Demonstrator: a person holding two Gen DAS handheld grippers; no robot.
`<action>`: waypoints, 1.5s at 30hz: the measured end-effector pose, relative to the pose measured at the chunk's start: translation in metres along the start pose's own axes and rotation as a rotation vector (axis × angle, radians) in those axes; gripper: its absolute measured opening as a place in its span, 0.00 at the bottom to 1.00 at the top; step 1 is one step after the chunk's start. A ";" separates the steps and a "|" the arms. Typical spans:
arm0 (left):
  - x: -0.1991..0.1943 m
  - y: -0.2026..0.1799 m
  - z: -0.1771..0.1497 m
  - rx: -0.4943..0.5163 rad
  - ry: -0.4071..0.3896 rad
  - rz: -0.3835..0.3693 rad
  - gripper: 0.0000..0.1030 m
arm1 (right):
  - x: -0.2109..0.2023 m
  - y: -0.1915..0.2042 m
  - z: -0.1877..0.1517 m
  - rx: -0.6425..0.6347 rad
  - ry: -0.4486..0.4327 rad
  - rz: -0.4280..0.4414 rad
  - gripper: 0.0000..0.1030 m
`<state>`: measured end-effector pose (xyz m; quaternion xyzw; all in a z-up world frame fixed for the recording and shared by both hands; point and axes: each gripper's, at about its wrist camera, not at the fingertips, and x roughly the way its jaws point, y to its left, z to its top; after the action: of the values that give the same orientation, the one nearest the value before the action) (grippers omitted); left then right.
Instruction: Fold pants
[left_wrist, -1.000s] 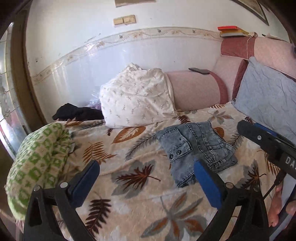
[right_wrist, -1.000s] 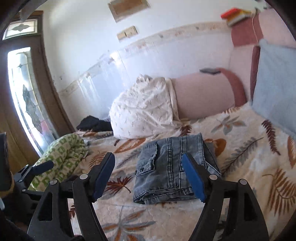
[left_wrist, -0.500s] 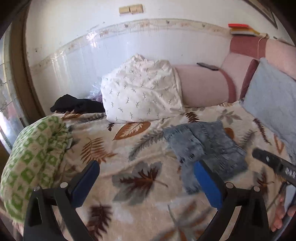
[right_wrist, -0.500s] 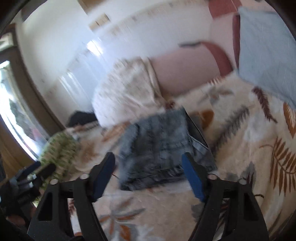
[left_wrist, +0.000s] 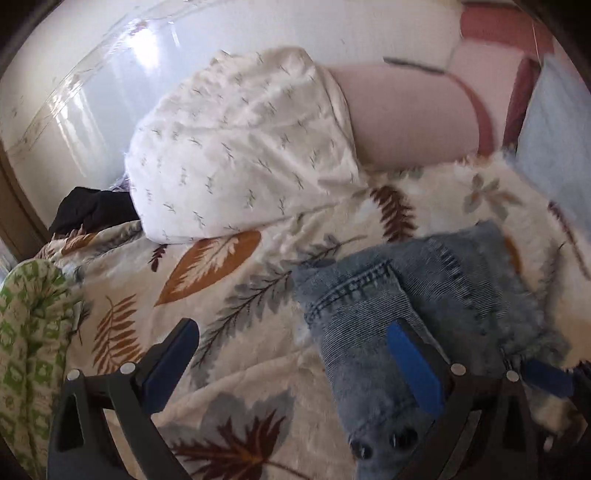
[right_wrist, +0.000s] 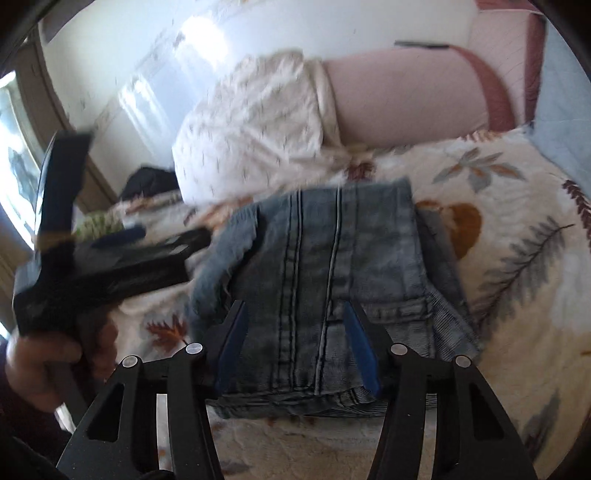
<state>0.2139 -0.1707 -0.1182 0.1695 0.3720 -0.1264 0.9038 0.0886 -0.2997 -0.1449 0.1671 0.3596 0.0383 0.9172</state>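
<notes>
**A:** What is the cloth like, and where does it lie?

**B:** The pants (right_wrist: 332, 280) are faded blue denim with heavy double stitching, folded into a thick, roughly square bundle. They rest on a plush leaf-print blanket (left_wrist: 221, 266), in front of a soft white pillow (left_wrist: 240, 147) with small sprig marks and a smooth pink bolster (left_wrist: 406, 110).

**A:** And the tools?

**B:** The right gripper (right_wrist: 297, 343) has its blue-padded fingers spread, reaching over the bundle's near edge with denim between them. The left gripper (left_wrist: 291, 365) is spread wide too; its right pad (left_wrist: 413, 369) lies over the denim's left side, the other over the blanket.

**A:** Anything unclear?

**B:** Motion blur softens both views. Whether any pad actually touches the cloth, I cannot tell. A green-patterned fabric (left_wrist: 29, 350) is cut off at the left, and a black garment (left_wrist: 92, 210) is half hidden behind the pillow.
</notes>
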 end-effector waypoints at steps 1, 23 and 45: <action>0.007 -0.003 -0.001 0.013 0.009 0.011 1.00 | 0.008 -0.003 -0.003 0.004 0.034 -0.007 0.51; -0.048 0.007 -0.022 -0.049 -0.160 0.017 1.00 | 0.000 -0.011 -0.004 0.039 0.054 -0.027 0.59; -0.255 0.070 -0.111 -0.191 -0.277 0.033 1.00 | -0.206 0.084 -0.073 -0.038 -0.479 -0.082 0.82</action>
<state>-0.0074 -0.0365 0.0048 0.0697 0.2512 -0.0980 0.9604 -0.1081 -0.2391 -0.0332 0.1391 0.1377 -0.0330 0.9801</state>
